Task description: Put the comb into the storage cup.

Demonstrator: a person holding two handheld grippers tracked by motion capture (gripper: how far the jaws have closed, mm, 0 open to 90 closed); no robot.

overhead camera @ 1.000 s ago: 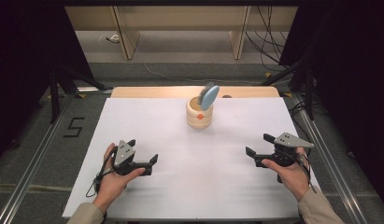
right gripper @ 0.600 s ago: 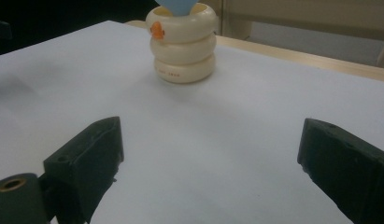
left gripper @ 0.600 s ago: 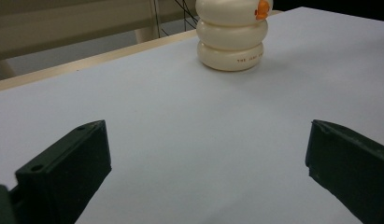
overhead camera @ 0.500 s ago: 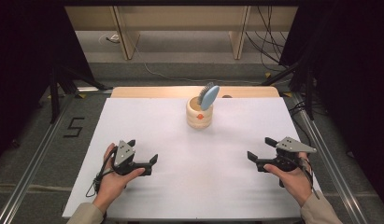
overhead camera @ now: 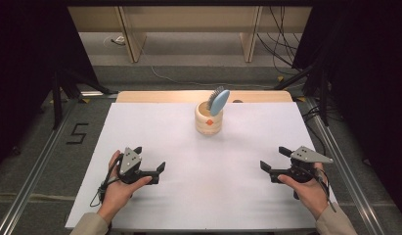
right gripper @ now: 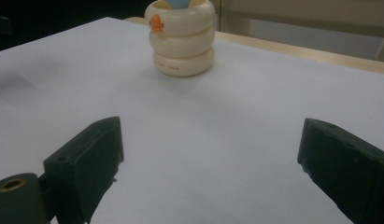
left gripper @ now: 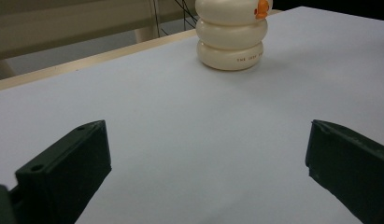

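A cream ribbed cup (overhead camera: 209, 121) with an orange mark stands at the back middle of the white table sheet (overhead camera: 140, 127). A blue hairbrush (overhead camera: 218, 101) leans in it, head up. My left gripper (overhead camera: 149, 159) rests low over the sheet at the front left, open and holding nothing. My right gripper (overhead camera: 275, 159) is at the front right, also open and holding nothing. In the left gripper view the cup (left gripper: 231, 39) sits far ahead of the spread jaws of the left gripper (left gripper: 208, 158). The right gripper view shows the cup (right gripper: 182, 39) well beyond the right gripper (right gripper: 208, 158).
A wooden table edge (overhead camera: 179, 96) runs behind the sheet. Metal rails (overhead camera: 37, 166) flank the table on both sides. Dark stands and cables (overhead camera: 306, 73) are at the back right. A taped number 5 (overhead camera: 77, 133) marks the floor on the left.
My right gripper has drifted a little toward the near edge of the table, still open. The left gripper, cup and brush have stayed put.
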